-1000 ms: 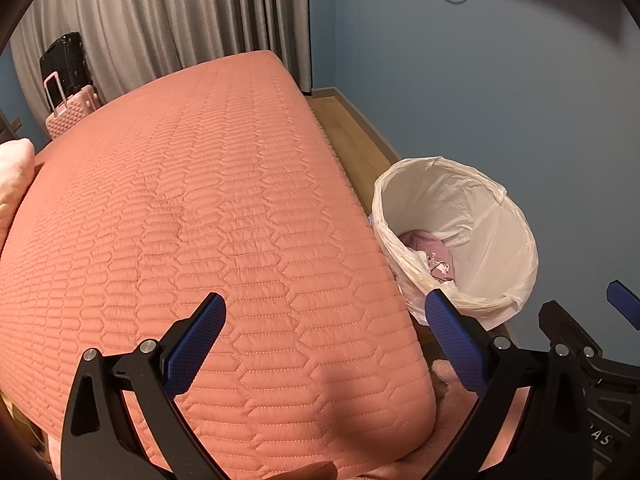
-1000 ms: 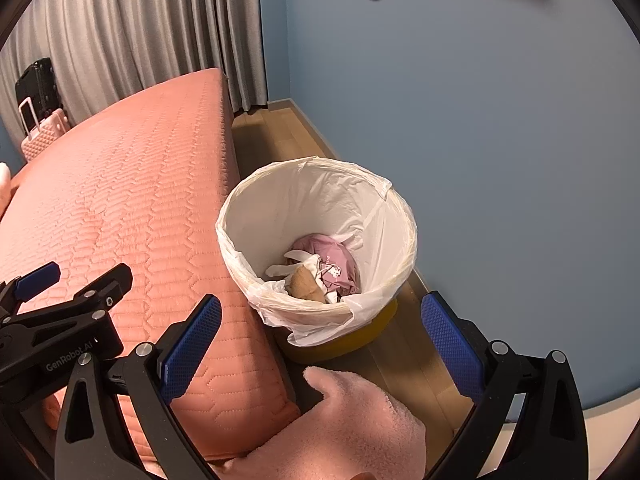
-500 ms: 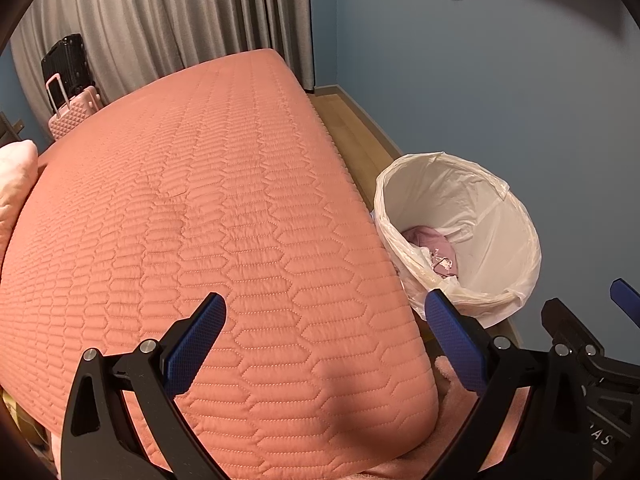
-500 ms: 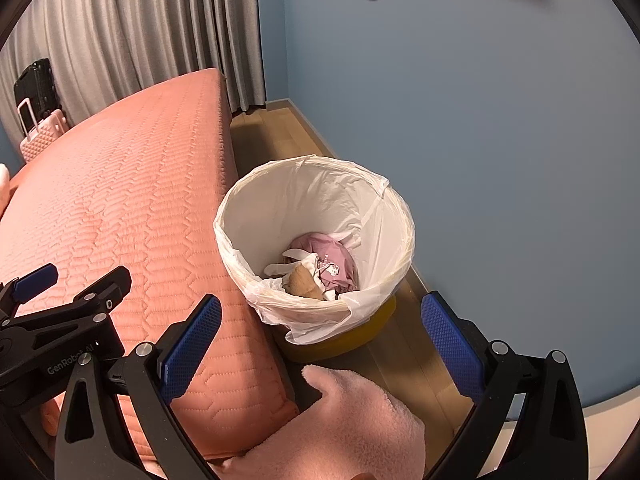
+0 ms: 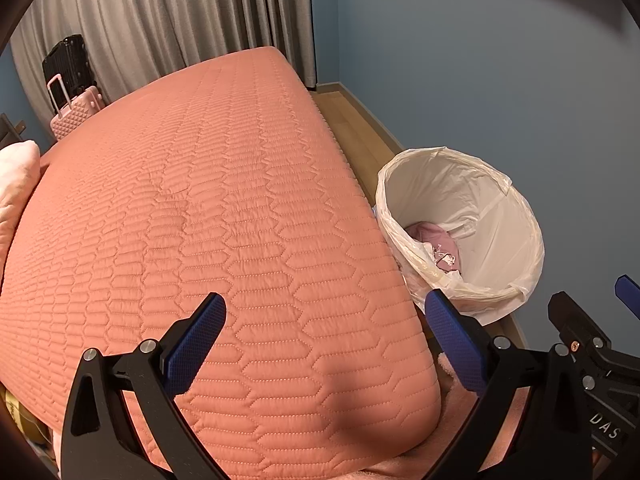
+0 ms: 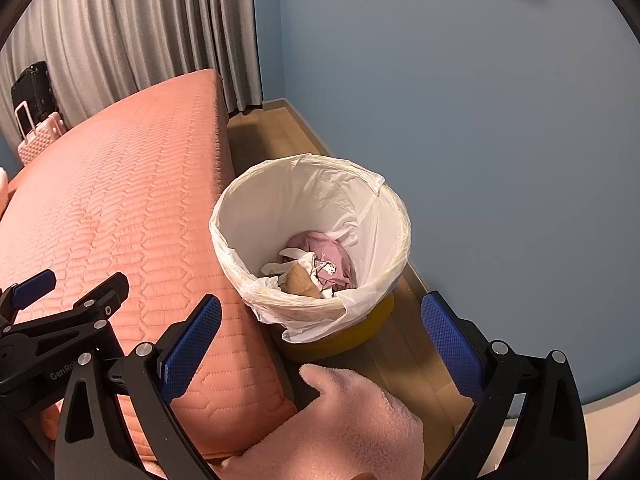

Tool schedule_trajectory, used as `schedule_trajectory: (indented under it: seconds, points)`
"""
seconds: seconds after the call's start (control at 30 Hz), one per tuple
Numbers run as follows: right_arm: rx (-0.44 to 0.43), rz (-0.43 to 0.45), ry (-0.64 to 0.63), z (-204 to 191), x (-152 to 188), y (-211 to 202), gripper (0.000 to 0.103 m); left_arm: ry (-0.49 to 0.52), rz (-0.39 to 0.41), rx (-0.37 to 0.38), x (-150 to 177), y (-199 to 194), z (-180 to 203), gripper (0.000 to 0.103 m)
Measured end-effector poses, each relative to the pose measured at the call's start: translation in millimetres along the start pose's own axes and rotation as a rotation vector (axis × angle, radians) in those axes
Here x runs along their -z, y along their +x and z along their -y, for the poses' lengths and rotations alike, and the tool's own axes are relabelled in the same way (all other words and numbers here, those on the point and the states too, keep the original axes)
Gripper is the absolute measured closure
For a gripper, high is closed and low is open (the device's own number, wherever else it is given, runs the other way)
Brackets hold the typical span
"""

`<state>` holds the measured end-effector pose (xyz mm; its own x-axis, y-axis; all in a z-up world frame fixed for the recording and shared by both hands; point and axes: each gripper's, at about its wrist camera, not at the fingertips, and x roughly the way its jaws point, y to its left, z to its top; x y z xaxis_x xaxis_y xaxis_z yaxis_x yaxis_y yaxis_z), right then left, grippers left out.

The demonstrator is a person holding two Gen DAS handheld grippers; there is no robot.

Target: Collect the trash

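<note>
A yellow trash bin lined with a white bag (image 6: 384, 200) stands on the floor between the bed and the blue wall; it also shows in the left wrist view (image 5: 500, 208). Pink, white and tan trash (image 6: 320, 264) lies in its bottom. My right gripper (image 6: 320, 344) is open and empty, held above and just in front of the bin. My left gripper (image 5: 326, 340) is open and empty over the near corner of the bed, to the left of the bin.
A salmon quilted bed (image 5: 200, 200) fills the left. A pink fleecy sleeve (image 6: 352, 420) lies below the right gripper. Two suitcases (image 5: 72, 92) stand by the grey curtains (image 5: 180, 20). A wood floor strip (image 6: 272, 136) runs along the blue wall (image 6: 480, 120).
Both views have shifted only slightly; the bin sits a touch lower and left in the right wrist view. Both grippers stay open and empty.
</note>
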<state>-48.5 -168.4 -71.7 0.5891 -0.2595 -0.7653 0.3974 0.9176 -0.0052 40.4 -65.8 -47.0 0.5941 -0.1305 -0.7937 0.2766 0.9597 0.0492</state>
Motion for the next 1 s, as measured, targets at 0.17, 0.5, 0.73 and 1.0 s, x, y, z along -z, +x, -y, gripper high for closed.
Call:
schedule_trajectory:
  seconds: [0.17, 0.5, 0.73, 1.0]
  points:
    - [0.001, 0.001, 0.0, 0.3, 0.1, 0.1, 0.005, -0.001, 0.0, -0.003, 0.2, 0.3, 0.3, 0.008]
    - [0.003, 0.004, 0.002, 0.2, 0.2, -0.6, 0.005, 0.003, -0.001, -0.004, 1.8, 0.3, 0.1, 0.008]
    - [0.004, 0.002, 0.006, 0.9, 0.7, -0.9, 0.005, 0.005, 0.0, -0.008, 2.2, -0.5, 1.2, 0.008]
    - [0.003, 0.004, 0.008, 0.9, 1.1, -1.3, 0.005, 0.01, 0.008, -0.005, 1.5, -2.6, 2.8, 0.008]
